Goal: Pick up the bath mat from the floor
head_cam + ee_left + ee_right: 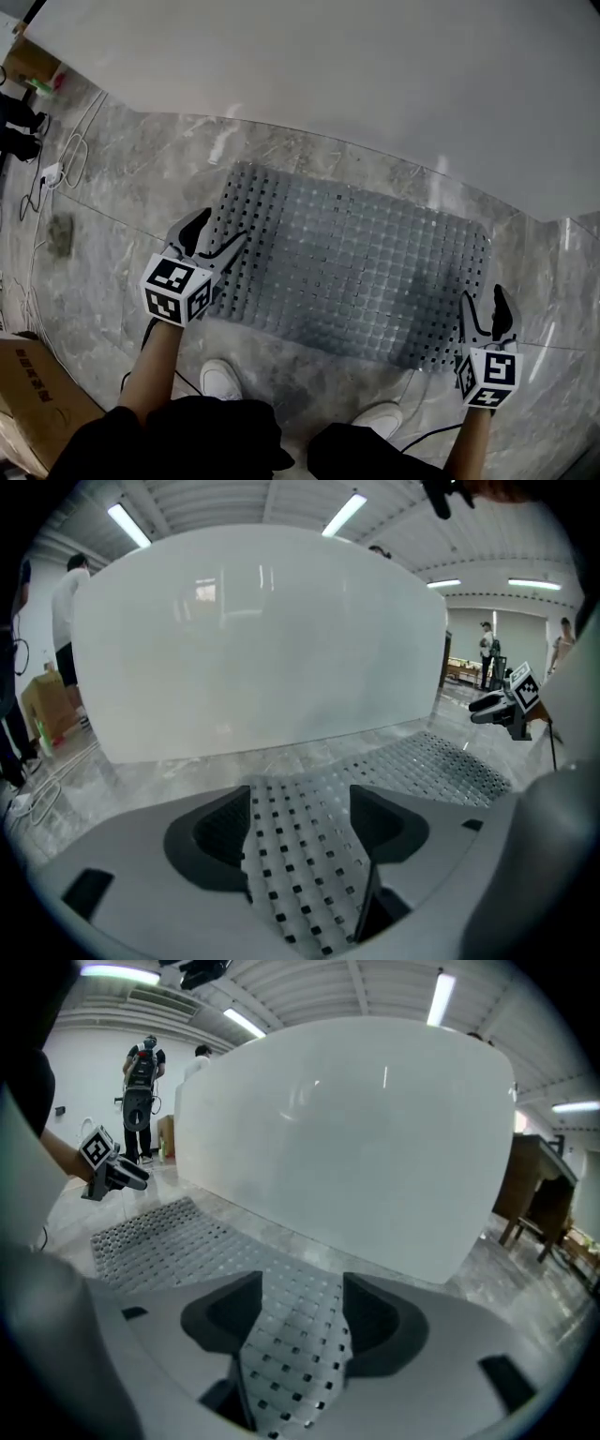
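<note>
Filling the whole top of the head view: white panel (375,84), upper part getting cut off by the frame. Spreading below it: grey marble floor (122,187), catching glare.

Lying flat on floor, just in front of panel: mat (347,272), grey, perforated, w/ bits of its left end and near-right corner hiding behind the grippers.

Sitting at bottom-left corner: cardboard box (37,394), mostly cut off, print too small to read.

Standing just short of mat's near edge: white shoes (222,378), right one half hiding under a dark trouser leg.

Pointing down at mat's left end: left gripper (222,230), jaws standing apart, clamping nothing. In left gripper view, mat showing between jaws, pads not pressing on it. Whether a jaw tip is touching the mat: not showing clearly in any view.

Pointing down at mat's near-right corner: right gripper (483,298), jaws likewise spread, gripping nothing, mat corner showing between them in right gripper view.

Trailing over floor at far left: white cables (56,173), ends running out of frame.

Standing far off in both gripper views: ppl (141,1072), too small & blurry to make out.
</note>
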